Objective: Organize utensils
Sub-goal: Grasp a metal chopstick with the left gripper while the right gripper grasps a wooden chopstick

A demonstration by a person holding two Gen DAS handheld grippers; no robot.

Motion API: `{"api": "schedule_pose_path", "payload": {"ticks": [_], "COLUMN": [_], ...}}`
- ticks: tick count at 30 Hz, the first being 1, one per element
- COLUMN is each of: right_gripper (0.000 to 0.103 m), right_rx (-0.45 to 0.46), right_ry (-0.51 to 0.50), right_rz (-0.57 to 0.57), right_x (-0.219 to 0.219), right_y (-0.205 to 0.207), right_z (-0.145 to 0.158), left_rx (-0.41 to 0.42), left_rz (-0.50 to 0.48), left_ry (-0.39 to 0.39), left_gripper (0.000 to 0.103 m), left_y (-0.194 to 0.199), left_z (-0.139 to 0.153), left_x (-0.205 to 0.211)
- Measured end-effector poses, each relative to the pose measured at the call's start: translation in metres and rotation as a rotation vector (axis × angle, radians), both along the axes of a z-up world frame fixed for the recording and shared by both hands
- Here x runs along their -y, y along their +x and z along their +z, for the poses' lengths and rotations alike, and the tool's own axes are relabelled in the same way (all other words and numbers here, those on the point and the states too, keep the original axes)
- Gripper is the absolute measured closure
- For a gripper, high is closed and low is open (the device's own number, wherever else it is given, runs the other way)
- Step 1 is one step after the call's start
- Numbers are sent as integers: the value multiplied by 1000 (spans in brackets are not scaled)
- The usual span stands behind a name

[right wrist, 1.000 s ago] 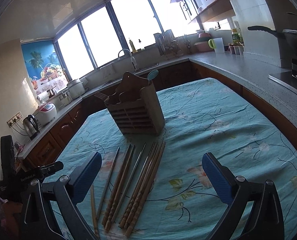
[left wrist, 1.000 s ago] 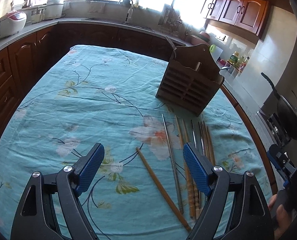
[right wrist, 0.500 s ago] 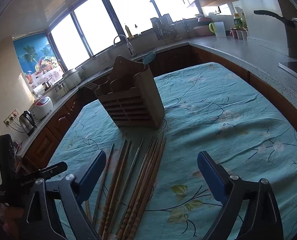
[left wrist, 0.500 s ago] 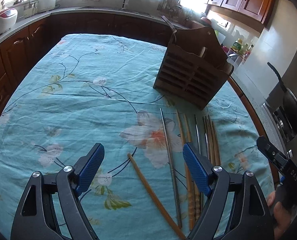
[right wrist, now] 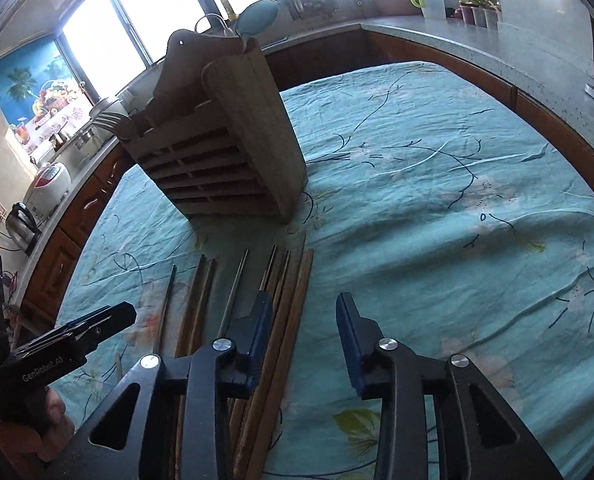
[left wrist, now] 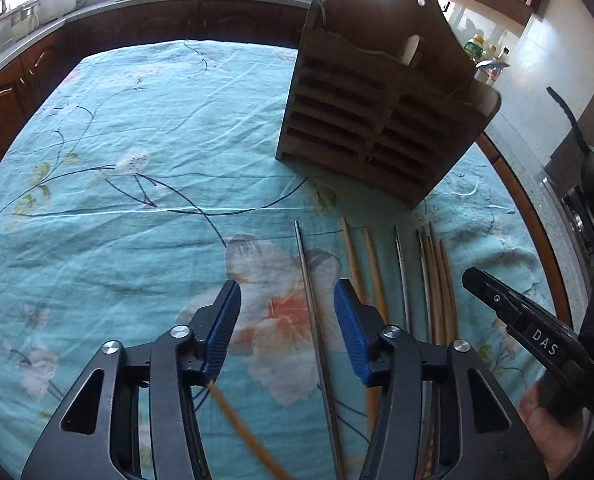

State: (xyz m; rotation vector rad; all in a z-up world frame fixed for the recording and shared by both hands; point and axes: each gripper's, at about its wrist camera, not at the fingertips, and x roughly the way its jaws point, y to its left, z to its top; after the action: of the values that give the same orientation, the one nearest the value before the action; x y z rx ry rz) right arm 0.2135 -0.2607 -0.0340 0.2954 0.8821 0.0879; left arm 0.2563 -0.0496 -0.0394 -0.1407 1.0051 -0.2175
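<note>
Now both grippers have dropped closer to the chopsticks [left wrist: 437, 280]. The left gripper [left wrist: 287, 328] gapes empty around a metal chopstick [left wrist: 309, 304]; the right gripper [right wrist: 303, 340], also open and empty, straddles the wooden ones, ready to grasp.

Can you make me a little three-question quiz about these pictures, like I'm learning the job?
1. True or false: the left gripper is squeezing a chopstick.
2. Which thing lies between the left gripper's fingers? A) metal chopstick B) fork C) spoon
3. Fill in: the wooden holder stands on the ____ flowered tablecloth.

Key
1. False. Both it and the right gripper are open, empty.
2. A
3. Teal
</note>
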Motion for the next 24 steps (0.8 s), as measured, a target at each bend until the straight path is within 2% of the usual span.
{"api": "schedule_pose_path", "payload": {"ticks": [5,8,12,14,16,18,21,24], "right_gripper": [85,88,89,89,88,92,97,98], "right_rx": [-40,-41,-48,-37,-27,-21,-24,-14], "right_ry": [-28,-85,-128,-185,-224,-220,-154,-72], "right_rz": [14,29,42,55,60,63,53,44], "right_x": [-5,-10,-16,-23,-28,-28,-20,-12], "right_y": [18,23,28,30,31,32,31,24], "right_z": [-12,-11,-12,-13,-14,-15,-14,-8], "left_rx": [-25,-6,5,20,37,35,19,11], "left_rz": [-15,-28,-48,-59,-71,-74,-64,-54], "left_ry": [26,64,98,133,168,155,89,30], "left_gripper": [65,67,68,73,85,96,97,99], "left_y": [15,19,22,22,21,21,22,15], "left_z": [-12,-13,-13,-13,-14,-13,-13,-9], "left_x": [7,14,24,31,37,36,27,16]}}
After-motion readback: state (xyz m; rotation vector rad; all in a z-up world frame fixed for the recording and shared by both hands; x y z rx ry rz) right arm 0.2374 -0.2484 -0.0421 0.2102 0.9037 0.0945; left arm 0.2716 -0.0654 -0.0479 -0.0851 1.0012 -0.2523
